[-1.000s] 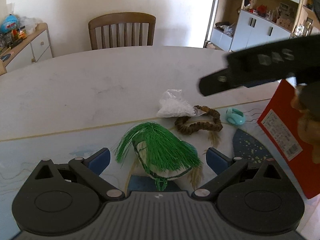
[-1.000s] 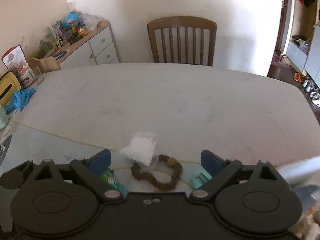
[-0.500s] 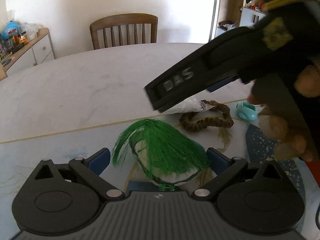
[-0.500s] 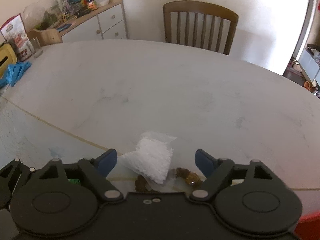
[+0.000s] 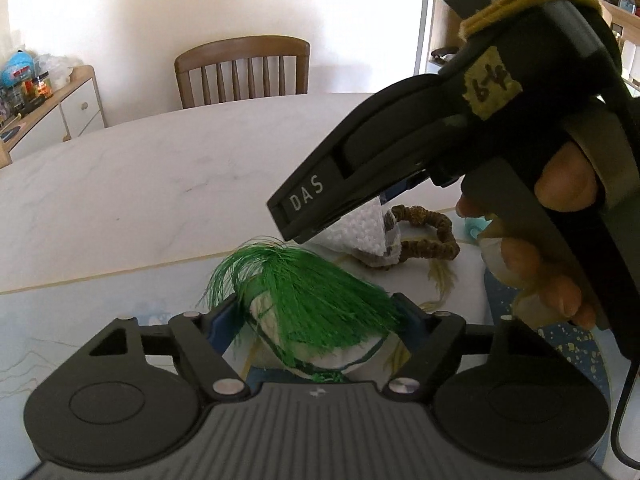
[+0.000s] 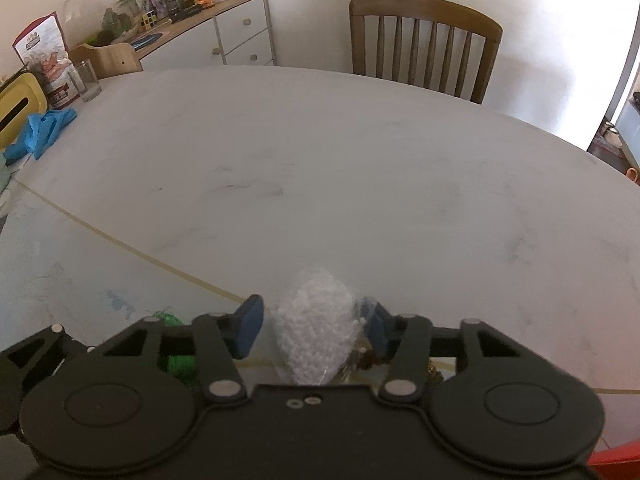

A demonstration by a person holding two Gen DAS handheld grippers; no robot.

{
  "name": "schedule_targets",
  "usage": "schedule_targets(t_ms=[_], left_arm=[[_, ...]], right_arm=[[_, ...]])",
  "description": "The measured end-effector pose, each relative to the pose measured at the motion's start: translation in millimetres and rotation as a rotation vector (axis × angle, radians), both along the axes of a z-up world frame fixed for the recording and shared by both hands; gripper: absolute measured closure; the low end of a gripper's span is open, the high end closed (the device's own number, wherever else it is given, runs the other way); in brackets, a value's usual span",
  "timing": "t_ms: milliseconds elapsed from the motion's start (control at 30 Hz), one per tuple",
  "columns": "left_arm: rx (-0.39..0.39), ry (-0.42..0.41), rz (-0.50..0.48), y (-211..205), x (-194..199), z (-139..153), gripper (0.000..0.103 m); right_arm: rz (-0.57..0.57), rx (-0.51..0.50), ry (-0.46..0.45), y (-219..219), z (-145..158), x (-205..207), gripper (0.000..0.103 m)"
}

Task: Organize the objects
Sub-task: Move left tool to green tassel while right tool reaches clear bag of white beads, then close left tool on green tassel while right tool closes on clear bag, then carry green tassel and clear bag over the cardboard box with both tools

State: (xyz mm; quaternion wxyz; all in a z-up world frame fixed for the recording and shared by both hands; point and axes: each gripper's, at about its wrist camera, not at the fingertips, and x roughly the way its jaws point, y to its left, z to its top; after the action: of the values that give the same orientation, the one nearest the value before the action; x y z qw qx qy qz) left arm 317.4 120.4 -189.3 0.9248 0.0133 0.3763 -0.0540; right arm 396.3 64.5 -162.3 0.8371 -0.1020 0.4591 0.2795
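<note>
My left gripper (image 5: 316, 316) is shut on a green-tasselled white ornament (image 5: 308, 300) low over the pale mat (image 5: 80, 320). My right gripper (image 6: 314, 322) has closed around a small clear bag of white beads (image 6: 314, 336); its blue pads touch both sides of the bag. In the left wrist view the right gripper body (image 5: 400, 168) hangs over the same bag (image 5: 360, 236). A brown braided hair tie (image 5: 436, 236) lies just behind the bag, and a small teal object (image 5: 476, 228) is partly hidden by the hand.
A wooden chair (image 6: 424, 44) stands at the table's far side. A sideboard (image 6: 208, 36) with clutter is at the far left. Blue gloves (image 6: 40, 132), a glass (image 6: 86, 80) and a yellow box (image 6: 16, 112) sit at the table's left edge. A red box corner (image 6: 616, 460) shows at lower right.
My right gripper moved left and down over the bead bag and its jaws narrowed onto it. My left gripper's jaws closed in on the green ornament.
</note>
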Motion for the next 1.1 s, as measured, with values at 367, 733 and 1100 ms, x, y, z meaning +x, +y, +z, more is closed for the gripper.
schedule_targets(t_ms=[367,733,1100], left_arm=[[-0.021,-0.014,0.021,10,-7,15,0.03],[-0.058,-0.041,0.015,18,-32,51,0.03],[-0.104,-0.023,-0.003,15,-57,94,0.03]], right_arm=[[-0.043,0.039,0.006,-10,13,-4,0.073],[-0.11,0.138,-0.002,-43,55,-28,0.075],[-0.167,0.214,-0.029,-86,104,-66,0.075]])
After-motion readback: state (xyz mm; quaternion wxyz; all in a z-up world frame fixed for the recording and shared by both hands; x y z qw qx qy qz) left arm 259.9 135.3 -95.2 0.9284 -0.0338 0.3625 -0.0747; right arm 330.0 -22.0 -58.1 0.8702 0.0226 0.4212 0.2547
